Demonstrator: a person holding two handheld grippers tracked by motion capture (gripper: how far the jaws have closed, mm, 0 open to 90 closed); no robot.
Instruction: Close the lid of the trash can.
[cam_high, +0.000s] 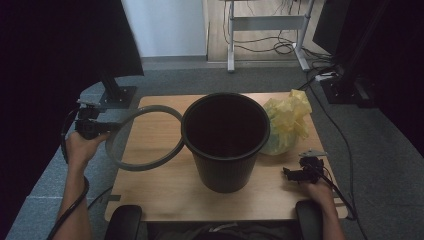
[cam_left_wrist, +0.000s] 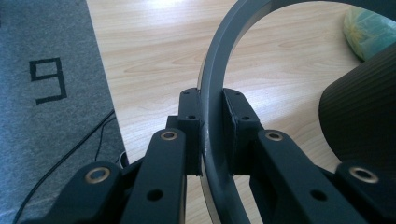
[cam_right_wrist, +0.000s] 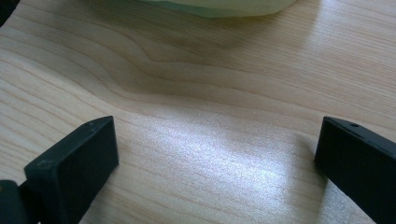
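Note:
A black round bin (cam_high: 225, 140) stands upright in the middle of the wooden table (cam_high: 160, 195). To its left a grey hoop-shaped ring (cam_high: 142, 166) leans against the bin, and my left gripper (cam_high: 112, 126) is shut on its left side. In the left gripper view the jaws of that gripper (cam_left_wrist: 212, 100) clamp the ring (cam_left_wrist: 233, 42), with the bin's wall (cam_left_wrist: 364, 116) at right. A crumpled yellow plastic bag (cam_high: 285, 122) lies behind the bin's right side. My right gripper (cam_high: 290, 173) rests low on the table's front right, open (cam_right_wrist: 217, 140) over bare wood, the bag's edge (cam_right_wrist: 219, 4) ahead.
Grey carpet surrounds the table, with a marking like a 9 (cam_left_wrist: 46, 79) on it at the left. A monitor-stand base (cam_high: 117, 95) sits at the table's back left corner. Cables (cam_high: 330, 120) run along the right. Black chair arm pads (cam_high: 122, 220) flank the front edge.

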